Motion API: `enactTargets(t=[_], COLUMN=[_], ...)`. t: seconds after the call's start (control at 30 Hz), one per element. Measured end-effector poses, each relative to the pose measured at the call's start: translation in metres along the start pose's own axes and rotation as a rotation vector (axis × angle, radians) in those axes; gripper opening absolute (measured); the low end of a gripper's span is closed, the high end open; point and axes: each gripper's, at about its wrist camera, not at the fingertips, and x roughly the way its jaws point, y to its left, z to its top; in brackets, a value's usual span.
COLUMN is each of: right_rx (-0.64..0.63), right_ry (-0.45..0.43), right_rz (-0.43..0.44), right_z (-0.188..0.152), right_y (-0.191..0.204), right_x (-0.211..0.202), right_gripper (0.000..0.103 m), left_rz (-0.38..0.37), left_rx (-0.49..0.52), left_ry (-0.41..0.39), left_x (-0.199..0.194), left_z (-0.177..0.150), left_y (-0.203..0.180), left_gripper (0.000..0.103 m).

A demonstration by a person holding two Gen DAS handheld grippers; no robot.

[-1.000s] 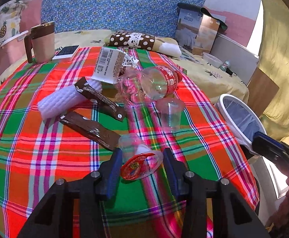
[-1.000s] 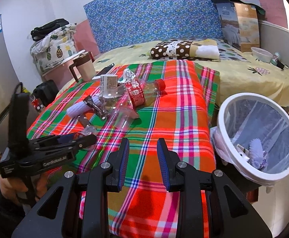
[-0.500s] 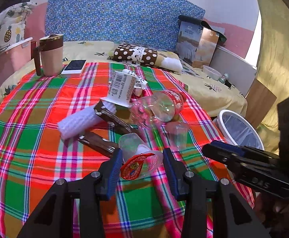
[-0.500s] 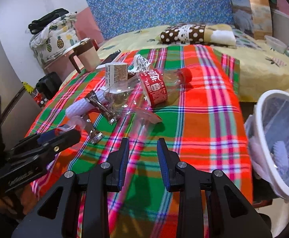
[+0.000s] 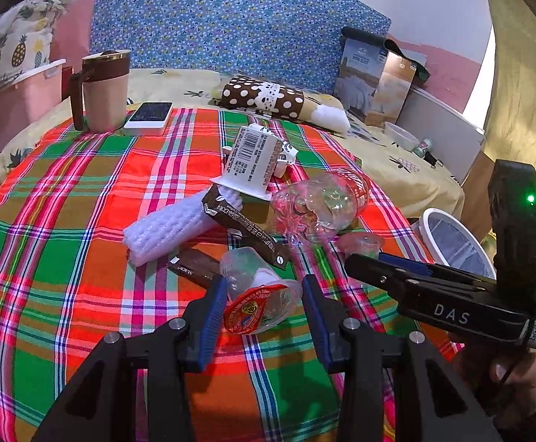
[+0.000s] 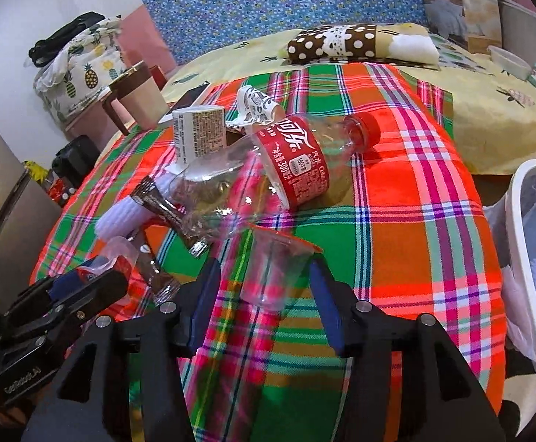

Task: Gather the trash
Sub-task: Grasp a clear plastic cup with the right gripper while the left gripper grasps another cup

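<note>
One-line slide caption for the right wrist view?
Right gripper, jaws just opened, straddles a clear plastic cup on the plaid cloth, without gripping it; empty cola bottle beyond, white bin at right.

On the plaid cloth lie two clear cups (image 5: 264, 294) (image 6: 273, 270), two brown wrappers (image 5: 244, 230) (image 5: 194, 267), one bottle (image 6: 286, 162), one white tub (image 5: 255, 164) and one foam sleeve (image 5: 168, 226). At the far left stand one mug (image 5: 104, 90) and one phone (image 5: 150, 116). One bin (image 6: 525, 258) sits off the right edge.
</note>
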Motion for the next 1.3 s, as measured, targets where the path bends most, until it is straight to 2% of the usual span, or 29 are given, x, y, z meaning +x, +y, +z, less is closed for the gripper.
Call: enactTargets(t=[0.1, 0.13, 0.17, 0.3, 0.8, 1.3], right_rx=[0.003, 0.000, -0.003, -0.009, -0.006, 0.047], right_ry=[0.005, 0.005, 0.004, -0.013, -0.097, -0.189], right_rz=[-0.011, -0.012, -0.014, -0.017, -0.013, -0.073], right_z=[0.000, 0.000, 0.000, 0.000, -0.012, -0.024], right_y=[0.000, 0.000, 0.000, 0.000, -0.012, -0.043], right_x=[0.001, 0.001, 0.000, -0.005, -0.042, -0.080], right_gripper=[0.050, 0.039, 0.036, 0.033, 0.031, 0.031], left_rz=[-0.004, -0.005, -0.006, -0.005, -0.013, -0.071], left_rx=[0.002, 0.002, 0.002, 0.004, 0.048, 0.149], left_ry=[0.004, 0.005, 0.007, 0.008, 0.014, 0.009], left_x=[0.002, 0.003, 0.003, 0.002, -0.007, -0.010], left_z=[0.000, 0.000, -0.001, -0.002, -0.008, -0.005], left_y=[0.001, 0.001, 0.001, -0.001, -0.029, -0.088], left_gripper=[0.042, 0.042, 0.042, 0.042, 0.042, 0.042])
